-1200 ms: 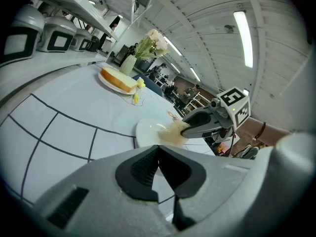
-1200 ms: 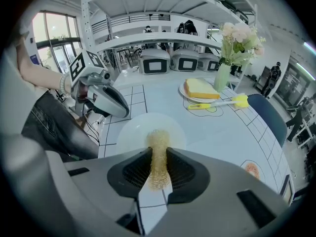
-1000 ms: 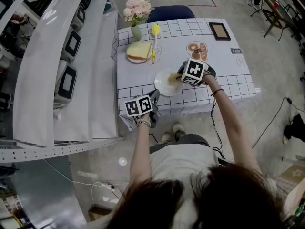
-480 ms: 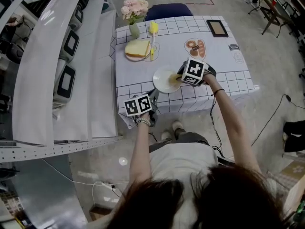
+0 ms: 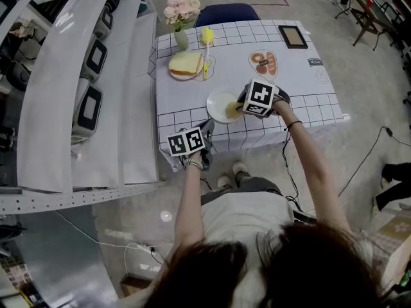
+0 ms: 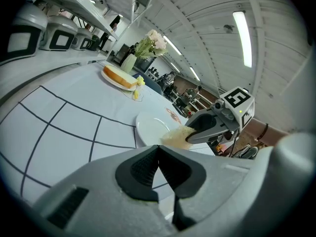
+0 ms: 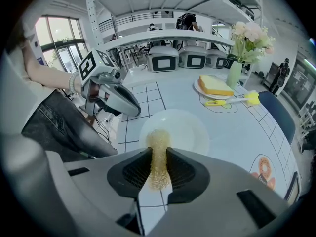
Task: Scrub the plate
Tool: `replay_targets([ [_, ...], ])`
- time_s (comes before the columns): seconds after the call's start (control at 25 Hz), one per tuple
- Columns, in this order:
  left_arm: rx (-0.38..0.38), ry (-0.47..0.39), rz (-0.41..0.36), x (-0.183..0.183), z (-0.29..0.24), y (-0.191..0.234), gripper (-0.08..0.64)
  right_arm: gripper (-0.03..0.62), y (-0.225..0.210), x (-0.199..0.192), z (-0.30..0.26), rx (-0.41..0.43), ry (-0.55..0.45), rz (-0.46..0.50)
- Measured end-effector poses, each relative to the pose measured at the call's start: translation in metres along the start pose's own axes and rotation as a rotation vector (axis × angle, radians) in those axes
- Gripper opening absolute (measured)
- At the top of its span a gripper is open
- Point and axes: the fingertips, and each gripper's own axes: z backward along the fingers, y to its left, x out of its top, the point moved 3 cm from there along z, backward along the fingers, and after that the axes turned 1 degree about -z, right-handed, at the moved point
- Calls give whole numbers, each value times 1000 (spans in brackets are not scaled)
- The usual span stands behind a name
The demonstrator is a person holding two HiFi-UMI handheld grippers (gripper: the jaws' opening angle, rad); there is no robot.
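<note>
The right gripper (image 7: 159, 168) is clamped on a yellow scouring pad (image 7: 157, 144), whose far end rests on the near side of the white plate (image 7: 190, 127). The plate sits on the grid-patterned tablecloth (image 5: 302, 85) (towards its front edge). The left gripper (image 6: 158, 164), jaws pressed together on nothing, hangs near the plate's front-left.
</note>
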Motion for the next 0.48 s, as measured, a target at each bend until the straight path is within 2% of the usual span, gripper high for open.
replay_targets([
  [0.48,27,-8,8,-1,2,4,11,80,10,8,-5,42,-1,35],
])
